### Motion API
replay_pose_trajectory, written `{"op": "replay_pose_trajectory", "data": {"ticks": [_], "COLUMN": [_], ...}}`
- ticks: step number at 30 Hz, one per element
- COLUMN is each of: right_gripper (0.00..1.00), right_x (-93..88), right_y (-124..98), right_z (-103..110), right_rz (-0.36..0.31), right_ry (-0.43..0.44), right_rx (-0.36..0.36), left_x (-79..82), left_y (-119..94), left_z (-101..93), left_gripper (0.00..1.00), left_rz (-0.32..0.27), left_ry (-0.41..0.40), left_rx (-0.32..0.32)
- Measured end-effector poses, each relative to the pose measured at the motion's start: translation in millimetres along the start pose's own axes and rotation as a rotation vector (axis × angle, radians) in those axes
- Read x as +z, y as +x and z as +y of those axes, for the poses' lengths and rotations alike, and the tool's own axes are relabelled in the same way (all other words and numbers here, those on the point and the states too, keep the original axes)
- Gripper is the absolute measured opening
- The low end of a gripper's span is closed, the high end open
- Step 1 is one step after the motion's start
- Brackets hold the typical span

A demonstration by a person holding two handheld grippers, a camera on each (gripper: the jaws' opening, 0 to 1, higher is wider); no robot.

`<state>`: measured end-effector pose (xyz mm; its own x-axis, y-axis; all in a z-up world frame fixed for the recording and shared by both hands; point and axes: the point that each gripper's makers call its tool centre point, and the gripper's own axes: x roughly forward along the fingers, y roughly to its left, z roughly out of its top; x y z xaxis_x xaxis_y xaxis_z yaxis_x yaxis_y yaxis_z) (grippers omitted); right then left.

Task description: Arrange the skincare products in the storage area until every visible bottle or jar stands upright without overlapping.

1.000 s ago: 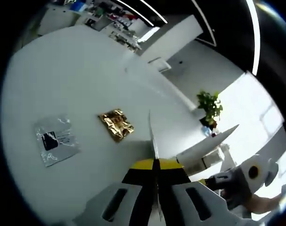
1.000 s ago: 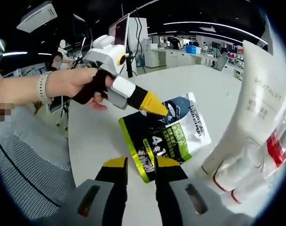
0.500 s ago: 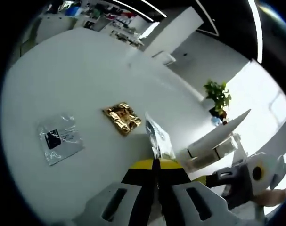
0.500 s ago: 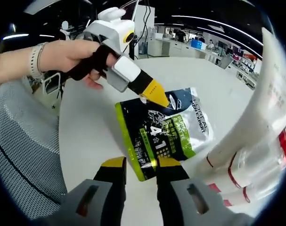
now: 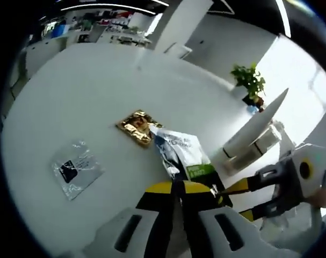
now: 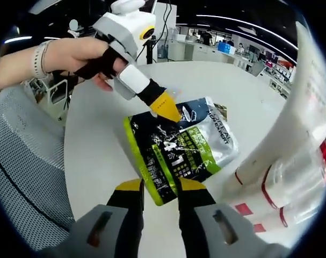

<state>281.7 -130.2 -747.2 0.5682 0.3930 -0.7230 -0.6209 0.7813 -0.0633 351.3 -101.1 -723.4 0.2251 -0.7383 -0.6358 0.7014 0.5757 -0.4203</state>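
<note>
Three sachets (image 5: 180,155), two white tubes (image 5: 256,129)

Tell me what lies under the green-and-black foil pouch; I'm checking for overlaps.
The green-and-black foil pouch overlaps a corner of the crinkled gold sachet. Otherwise, white table; anything beneath its middle is hidden.

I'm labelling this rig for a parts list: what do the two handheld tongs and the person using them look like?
Each set of tongs has light grey jaw bodies with dark slots, black sections and yellow tips, as on the right tongs and the left tongs. Seen from the right gripper view, the left tongs have a white housing and a black handle. The hand wears a pale wristband.
</note>
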Motion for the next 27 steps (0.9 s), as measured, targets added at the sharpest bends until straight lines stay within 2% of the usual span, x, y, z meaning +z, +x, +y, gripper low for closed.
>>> {"op": "replay_pose_trajectory", "data": {"ticks": [7,13,22,27], "right_gripper": [0.24,0.24,0.23,0.23], "right_x": [-8.1,-10.3,-14.3,-14.4], "right_y": [-4.2,-7.4,-12.4,-13.0], "right_z": [-3.1,-9.0,-13.0,-12.1], "right_rz": [0.015,0.016,0.022,0.020], "right_ry": [0.040,0.047,0.066,0.077], "right_rx": [0.006,-0.003,-0.012,-0.010], "left_x": [-7.5,-7.1,-11.8,-11.2], "left_y": [4.7,8.0,11.0,10.8], "left_z": [1.7,-0.8,2.6,5.4], "left_gripper": [0.04,0.05,0.05,0.05], "left_rz": [0.048,0.055,0.099,0.105], "left_ry": [0.081,0.100,0.150,0.163], "left_rx": [0.014,-0.013,-0.013,-0.005]}}
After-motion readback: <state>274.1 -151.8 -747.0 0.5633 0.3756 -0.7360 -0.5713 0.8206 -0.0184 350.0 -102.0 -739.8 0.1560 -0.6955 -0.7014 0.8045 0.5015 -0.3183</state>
